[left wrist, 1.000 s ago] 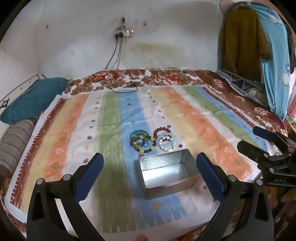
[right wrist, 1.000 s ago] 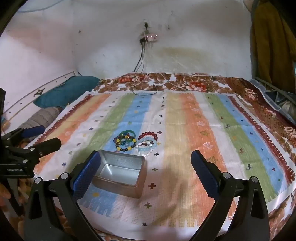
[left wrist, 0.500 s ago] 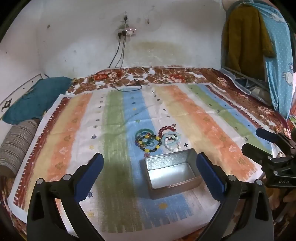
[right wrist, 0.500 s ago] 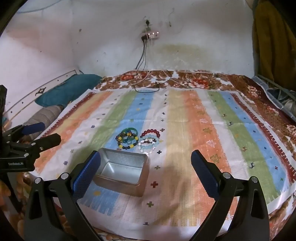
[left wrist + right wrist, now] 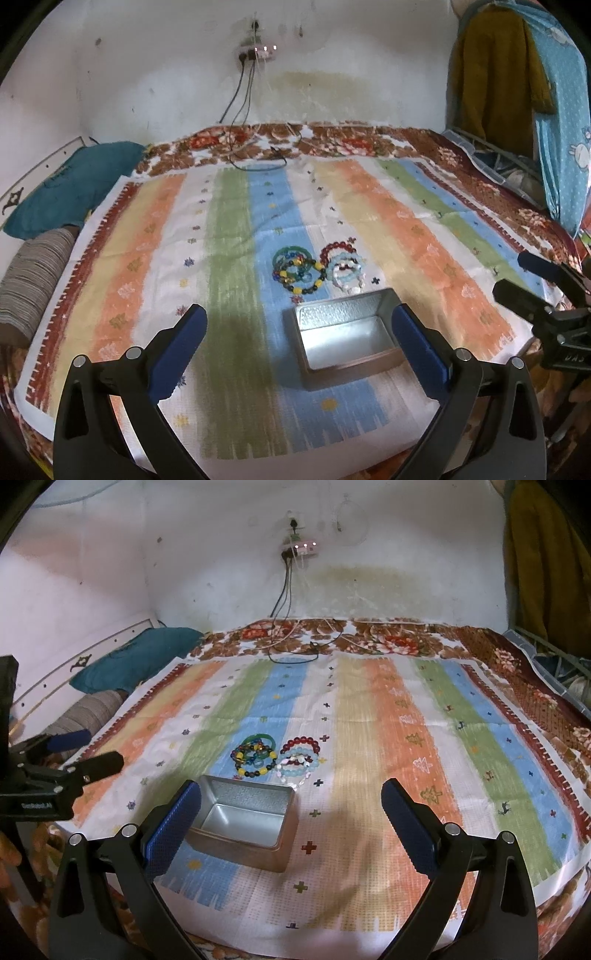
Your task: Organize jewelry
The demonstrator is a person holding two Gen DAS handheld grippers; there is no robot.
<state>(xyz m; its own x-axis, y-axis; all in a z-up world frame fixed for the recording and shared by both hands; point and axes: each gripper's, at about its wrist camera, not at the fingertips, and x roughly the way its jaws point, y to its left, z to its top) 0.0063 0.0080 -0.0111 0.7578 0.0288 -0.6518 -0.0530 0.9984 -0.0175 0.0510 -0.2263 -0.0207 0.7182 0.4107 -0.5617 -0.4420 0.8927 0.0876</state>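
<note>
Several beaded bracelets point(image 5: 317, 268) lie in a cluster on the striped cloth point(image 5: 229, 236), green and multicoloured ones at left, red, pale blue and white ones at right. Just in front of them stands an empty, lidless metal tin point(image 5: 345, 338). My left gripper point(image 5: 299, 325) hovers open above the cloth's near edge, its right pad beside the tin. In the right wrist view the bracelets point(image 5: 275, 757) and tin point(image 5: 245, 821) sit left of centre, and my right gripper point(image 5: 291, 801) is open and holds nothing. Each gripper shows at the other view's edge.
The striped cloth point(image 5: 406, 738) covers a bed with a floral blanket point(image 5: 369, 142) behind it. A teal pillow point(image 5: 70, 184) and a striped bolster point(image 5: 29, 280) lie at left. Charger cables point(image 5: 258, 162) trail from a wall socket point(image 5: 258, 51). Clothes point(image 5: 517, 74) hang at right.
Both grippers have drifted a little forward and rightward over the bed, so the tin and bracelets sit differently in view. Nothing was picked up; both stay open.
</note>
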